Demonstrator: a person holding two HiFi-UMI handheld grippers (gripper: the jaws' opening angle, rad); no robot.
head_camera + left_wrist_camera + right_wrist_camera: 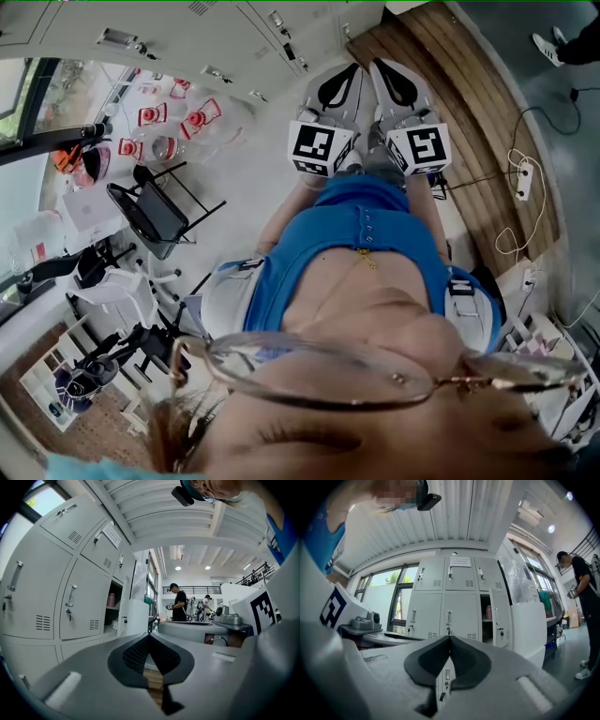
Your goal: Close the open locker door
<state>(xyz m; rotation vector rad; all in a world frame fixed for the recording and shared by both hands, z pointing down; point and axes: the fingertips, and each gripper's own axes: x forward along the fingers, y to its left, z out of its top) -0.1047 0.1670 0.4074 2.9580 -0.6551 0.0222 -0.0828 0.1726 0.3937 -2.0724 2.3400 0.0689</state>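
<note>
Left gripper (150,637) and right gripper (450,639) are sitting clenched and empty, far from the open locker door (502,617), so a misaimed push is risking slipping off its narrow edge.

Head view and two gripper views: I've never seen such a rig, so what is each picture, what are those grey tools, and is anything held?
A person holds a two-jaw gripper in each hand; there is no robot. The head view looks down from their head onto both tools. Each gripper view comes from a camera riding on that tool. The left gripper and right gripper both have jaws together, nothing between. Ahead stand pale lockers; one locker door stands open, a pink container inside.
</note>
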